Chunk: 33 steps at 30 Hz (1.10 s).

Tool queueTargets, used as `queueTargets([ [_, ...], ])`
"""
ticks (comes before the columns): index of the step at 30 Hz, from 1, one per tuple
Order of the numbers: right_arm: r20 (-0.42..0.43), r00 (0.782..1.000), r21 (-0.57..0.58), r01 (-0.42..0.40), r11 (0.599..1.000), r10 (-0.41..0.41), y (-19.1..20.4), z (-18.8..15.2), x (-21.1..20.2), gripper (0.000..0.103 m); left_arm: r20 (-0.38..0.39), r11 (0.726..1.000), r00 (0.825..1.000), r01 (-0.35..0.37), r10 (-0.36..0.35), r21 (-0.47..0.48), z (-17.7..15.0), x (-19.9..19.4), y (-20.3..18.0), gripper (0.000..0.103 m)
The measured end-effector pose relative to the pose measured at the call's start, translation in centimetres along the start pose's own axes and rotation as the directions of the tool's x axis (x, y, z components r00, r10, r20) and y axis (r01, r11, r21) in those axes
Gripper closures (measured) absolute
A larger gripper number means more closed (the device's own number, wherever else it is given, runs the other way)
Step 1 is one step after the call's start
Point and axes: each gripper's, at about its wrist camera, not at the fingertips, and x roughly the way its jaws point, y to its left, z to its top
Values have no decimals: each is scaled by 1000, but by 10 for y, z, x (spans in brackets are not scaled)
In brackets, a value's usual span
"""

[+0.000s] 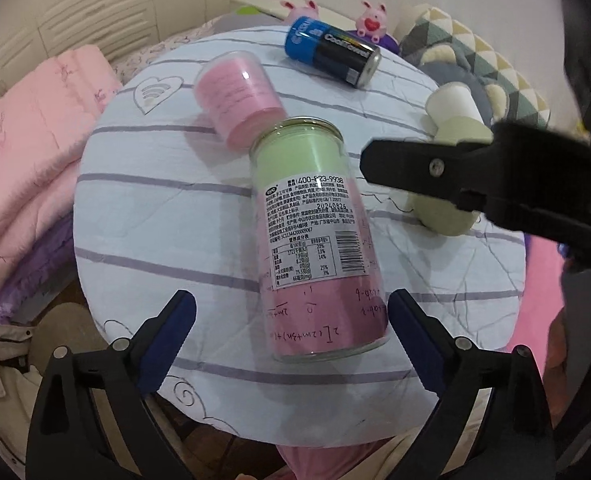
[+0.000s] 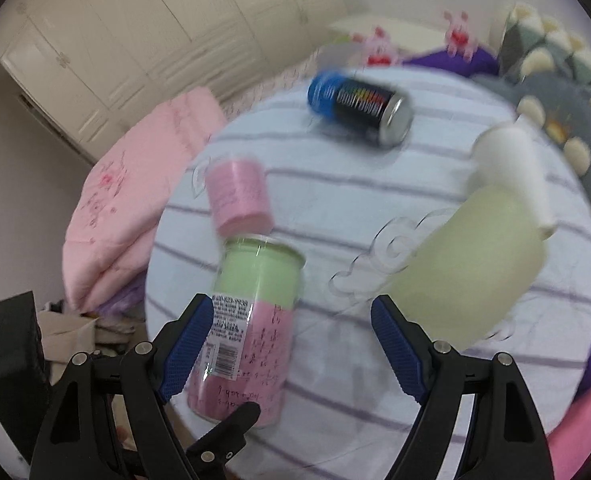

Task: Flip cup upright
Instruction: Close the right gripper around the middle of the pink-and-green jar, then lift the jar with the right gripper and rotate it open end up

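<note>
So your tall glass cup (image 1: 319,236), the one that's green on one half and pink on the other with the white label, is lying on its side on the round striped surface (image 1: 175,248), right in the middle. Your left gripper (image 1: 291,332) has its fingers spread wide apart, one on each side of the pink end, not touching it. Your right gripper (image 2: 291,344) is spread wide too with nothing between the pads; its left finger (image 2: 187,344) sits just beside the cup's label in that view, though the blur makes contact hard to call. A short pink cup (image 1: 237,98) lies just past the green end, touching or nearly so. Further back there's a blue and black can (image 1: 331,50) on its side, and a pale green and white plush thing (image 1: 451,152) off to the right.
</note>
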Motion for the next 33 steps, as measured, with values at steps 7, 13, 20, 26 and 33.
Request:
queueTargets([
  [7, -57, 998, 32, -21, 999, 23, 6, 4, 15, 21, -14, 999, 999, 33, -33, -4, 6, 2, 12, 2],
  [13, -123, 987, 79, -97, 992, 106, 11, 15, 40, 21, -21, 998, 999, 45, -44, 33, 6, 7, 6, 1],
  [20, -221, 953, 137, -182, 974, 209, 7, 22, 72, 21, -42, 997, 998, 58, -56, 43, 9, 9, 7, 0],
  [26, -202, 941, 92, -258, 962, 272, 8, 22, 71, 36, -55, 997, 997, 57, -55, 45, 13, 16, 4, 0],
  [33, -78, 959, -27, -276, 961, 273, 7, 9, 29, 36, -40, 998, 998, 50, -49, 25, 15, 20, -5, 0],
])
